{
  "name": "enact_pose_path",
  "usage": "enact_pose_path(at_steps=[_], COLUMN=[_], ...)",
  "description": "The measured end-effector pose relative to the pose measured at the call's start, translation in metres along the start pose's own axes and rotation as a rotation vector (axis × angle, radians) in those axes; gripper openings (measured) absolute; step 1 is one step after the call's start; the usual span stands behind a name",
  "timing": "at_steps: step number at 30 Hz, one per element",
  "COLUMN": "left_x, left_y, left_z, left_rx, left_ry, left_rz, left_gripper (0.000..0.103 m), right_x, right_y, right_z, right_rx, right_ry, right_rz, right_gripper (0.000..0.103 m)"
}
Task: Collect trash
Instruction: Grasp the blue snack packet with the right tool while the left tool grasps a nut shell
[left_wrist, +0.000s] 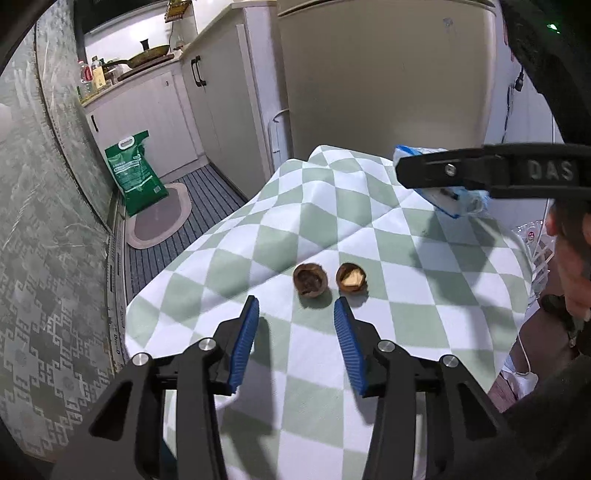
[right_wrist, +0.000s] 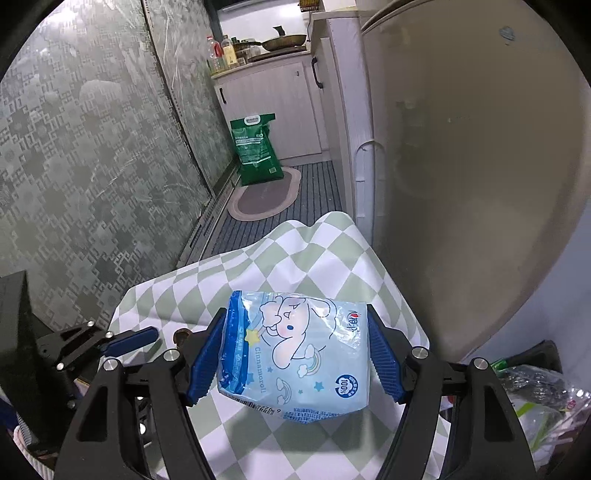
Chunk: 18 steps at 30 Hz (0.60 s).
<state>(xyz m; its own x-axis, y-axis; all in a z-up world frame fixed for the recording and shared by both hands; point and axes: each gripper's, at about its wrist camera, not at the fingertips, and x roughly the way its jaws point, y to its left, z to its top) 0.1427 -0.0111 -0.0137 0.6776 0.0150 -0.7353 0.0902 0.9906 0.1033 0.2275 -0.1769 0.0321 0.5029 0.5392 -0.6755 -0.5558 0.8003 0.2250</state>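
Two brown nut shell halves, one dark inside (left_wrist: 310, 279) and one with a pale kernel (left_wrist: 351, 277), lie on the green-and-white checked cloth (left_wrist: 332, 206). My left gripper (left_wrist: 295, 306) is open, its blue fingertips just short of the shells. My right gripper (right_wrist: 295, 314) is shut on a light blue Cinnamoroll tissue packet (right_wrist: 295, 350), held above the cloth (right_wrist: 288, 254). In the left wrist view, the right gripper's black finger and the packet (left_wrist: 447, 197) show at the far right. The left gripper's blue finger (right_wrist: 129, 341) shows in the right wrist view.
A beige fridge (left_wrist: 388, 74) stands behind the table. A green rice bag (left_wrist: 135, 173) and an oval mat (left_wrist: 159, 218) are on the floor by white cabinets. A plastic bag with rubbish (right_wrist: 535, 398) sits at lower right. A patterned wall (right_wrist: 92, 166) runs along the left.
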Motion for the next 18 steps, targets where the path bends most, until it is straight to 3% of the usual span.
enact_pose_path(at_steps=[6, 10, 12, 14, 18], left_x=[0.009, 0.015, 0.019, 0.020, 0.016], left_y=[-0.001, -0.006, -0.006, -0.004, 0.004], left_z=[0.012, 0.019, 0.021, 0.022, 0.019], left_rx=[-0.020, -0.002, -0.018, -0.030, -0.100], left_ry=[0.030, 0.050, 0.063, 0.075, 0.066], left_rz=[-0.008, 0.026, 0.026, -0.001, -0.075], left_gripper=[0.047, 0.046, 0.042, 0.024, 0.021], right_x=[-0.006, -0.008, -0.010, -0.011, -0.011], right_y=[-0.003, -0.005, -0.006, -0.005, 0.001], right_z=[-0.002, -0.006, -0.007, -0.008, -0.007], right_rx=[-0.009, -0.017, -0.013, -0.017, -0.030], right_ry=[-0.004, -0.001, 0.002, 0.002, 0.005], right_rz=[0.014, 0.014, 0.021, 0.023, 0.027], right_gripper=[0.072, 0.072, 0.072, 0.072, 0.072])
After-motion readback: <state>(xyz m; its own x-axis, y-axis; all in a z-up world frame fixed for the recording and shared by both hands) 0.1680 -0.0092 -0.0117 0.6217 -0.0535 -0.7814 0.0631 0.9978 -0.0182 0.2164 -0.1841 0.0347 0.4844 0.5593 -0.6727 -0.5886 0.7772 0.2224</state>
